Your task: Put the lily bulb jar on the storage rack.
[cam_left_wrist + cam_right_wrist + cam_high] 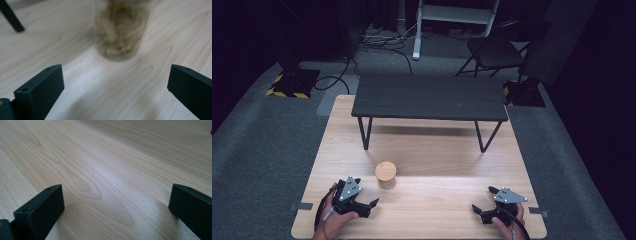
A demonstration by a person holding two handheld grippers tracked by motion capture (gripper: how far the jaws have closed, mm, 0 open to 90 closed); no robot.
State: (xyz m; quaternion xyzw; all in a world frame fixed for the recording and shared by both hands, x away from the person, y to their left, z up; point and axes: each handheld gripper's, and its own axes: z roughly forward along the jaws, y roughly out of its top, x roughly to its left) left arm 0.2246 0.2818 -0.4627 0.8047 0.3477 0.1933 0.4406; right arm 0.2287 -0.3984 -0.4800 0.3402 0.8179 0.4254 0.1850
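A small glass jar (385, 175) with a round wooden lid stands on the light wooden table (432, 200), left of centre. In the left gripper view the jar (122, 30) is blurred, holds pale strands, and stands just ahead of the jaws. My left gripper (367, 191) rests near the front left edge, just short of the jar and pointing toward it, its jaws wide apart with nothing between them (115, 77). My right gripper (482, 198) sits at the front right, open, over bare wood (116, 197).
A low black bench (429, 97) on thin metal legs stands across the far half of the table. Its leg (11, 16) shows in the left gripper view. Beyond the table are grey carpet, cables, a folding chair (494, 50) and a white stand (452, 15).
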